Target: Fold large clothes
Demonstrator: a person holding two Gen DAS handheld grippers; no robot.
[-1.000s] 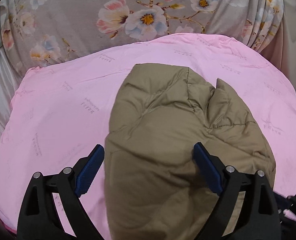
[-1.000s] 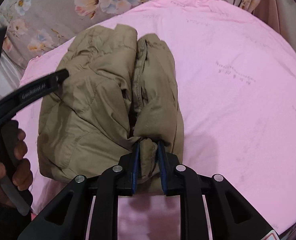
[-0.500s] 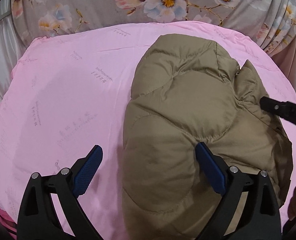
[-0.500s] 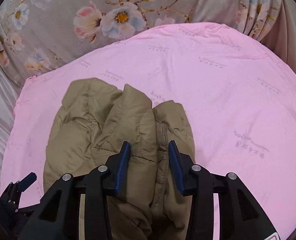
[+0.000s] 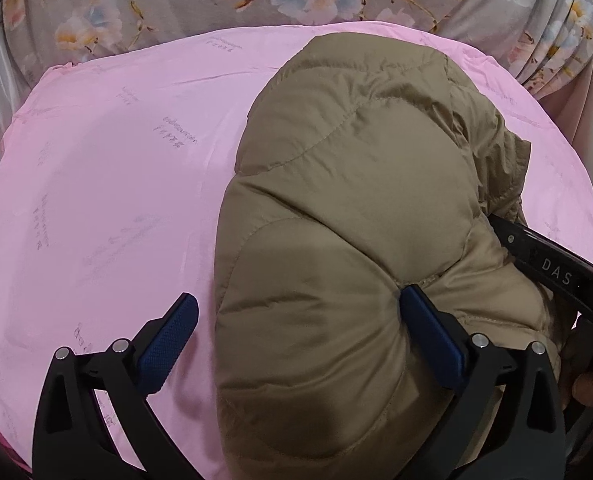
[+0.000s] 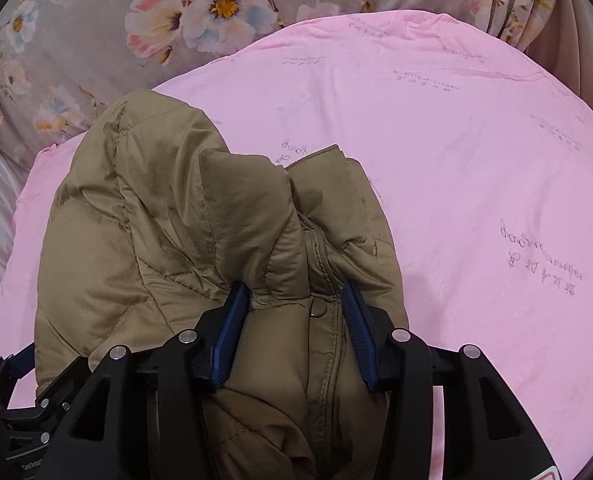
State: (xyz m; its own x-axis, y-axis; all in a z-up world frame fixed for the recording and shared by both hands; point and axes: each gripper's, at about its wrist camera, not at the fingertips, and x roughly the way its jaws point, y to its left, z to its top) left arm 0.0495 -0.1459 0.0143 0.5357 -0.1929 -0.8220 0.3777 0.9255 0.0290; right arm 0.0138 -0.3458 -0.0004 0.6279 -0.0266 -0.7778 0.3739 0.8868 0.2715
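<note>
Landmark was the olive-brown quilted puffer jacket (image 5: 356,220), bundled into a rounded heap on the pink printed bedsheet (image 5: 116,200).

Left of the jacket: a wide stretch of bare sheet, running out to the sheet's left edge, where pale satin fabric showed. Behind the jacket: only a narrow band of sheet before the grey floral curtain (image 5: 176,0). Right of the jacket, in the right wrist view: another broad bare area of sheet (image 6: 476,180), reaching the curtain folds at the top right.

Left gripper (image 5: 296,344) sat at the jacket's near left edge, spread wide. Its left blue pad (image 5: 168,344) hung over bare sheet, apart from the cloth; its right pad (image 5: 428,336) pressed into a crease on the jacket top. Nothing pinched.

Right gripper (image 6: 292,328) was at the jacket's near right side, parted to a medium gap, with a thick fold of the jacket, placket and snap button included, filling the space between the pads. Both pads touched fabric; whether they were squeezing it, could not tell.
</note>
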